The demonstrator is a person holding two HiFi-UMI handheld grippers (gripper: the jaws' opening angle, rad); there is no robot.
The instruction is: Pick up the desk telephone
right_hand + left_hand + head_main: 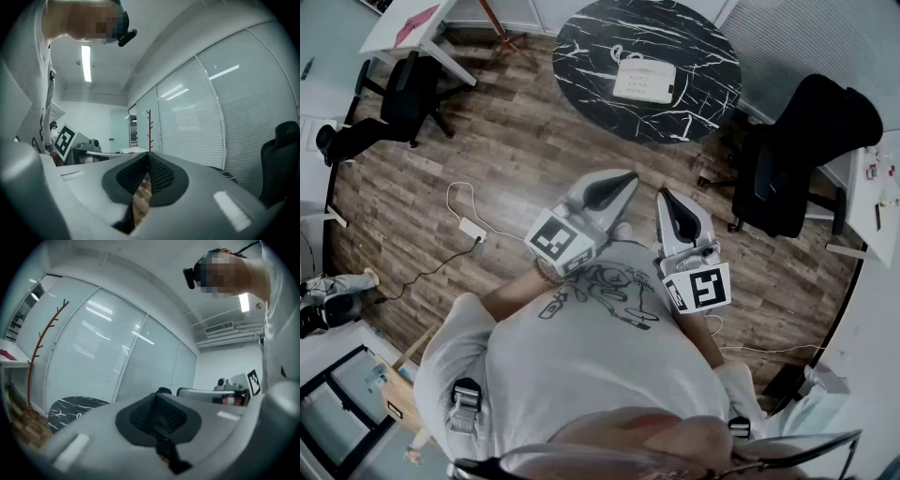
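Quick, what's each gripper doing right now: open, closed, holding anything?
Left gripper: closed, holding nothing.
Right gripper: closed, holding nothing.

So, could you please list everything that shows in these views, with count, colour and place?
desk telephone: one, white, on the round table
round table: one, black with white veins, top of the head view
office chairs: two, black, one right of the table, one at upper left
desks: two, white, upper left corner and right edge
power strip: one, white, on the floor, cable attached
coat stand: one, reddish brown, by the blinds
floor: brown wood
shirt: one, white, printed, on the person
left tool: grey, shut, empty
right tool: grey, shut, empty
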